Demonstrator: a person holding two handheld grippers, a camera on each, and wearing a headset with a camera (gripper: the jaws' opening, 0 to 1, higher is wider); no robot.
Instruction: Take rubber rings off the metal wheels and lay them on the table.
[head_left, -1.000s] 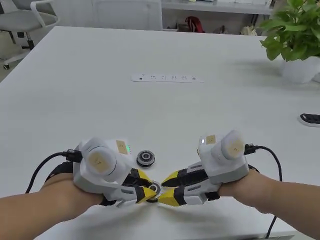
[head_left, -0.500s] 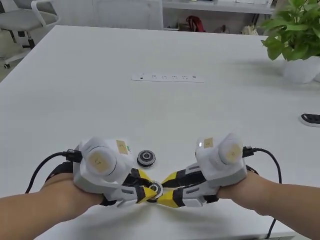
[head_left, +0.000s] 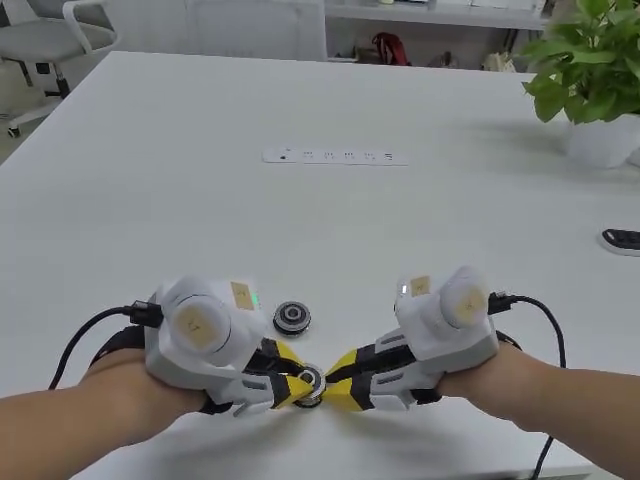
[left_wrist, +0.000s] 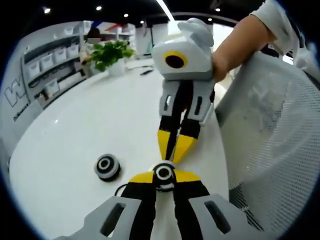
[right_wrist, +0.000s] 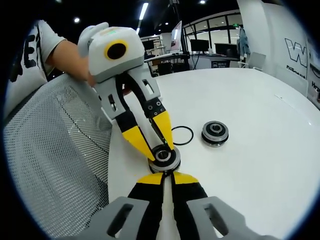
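Head view: at 6 o'clock, close to the near edge of the white table (head_left: 330, 230), two hand-held grippers meet tip to tip over a small metal wheel (head_left: 309, 380). The left gripper (head_left: 290, 385) has its yellow jaws clamped on either side of this wheel. The right gripper (head_left: 335, 390) has its jaws drawn together against the wheel's dark rim. I cannot tell whether they have nipped the rubber ring (right_wrist: 176, 161).

A second wheel (head_left: 292, 316) sits on the table just beside the first, at 11 o'clock from it. In the right gripper view, a loose rubber ring (right_wrist: 182, 135) lies flat at 1 o'clock from the held wheel.

Likely risks: a pull on the ring could tug the wheel out of the left clamp. So near the table edge, it might then roll off. A stretched ring could also snap free of the closed tips and fly away.
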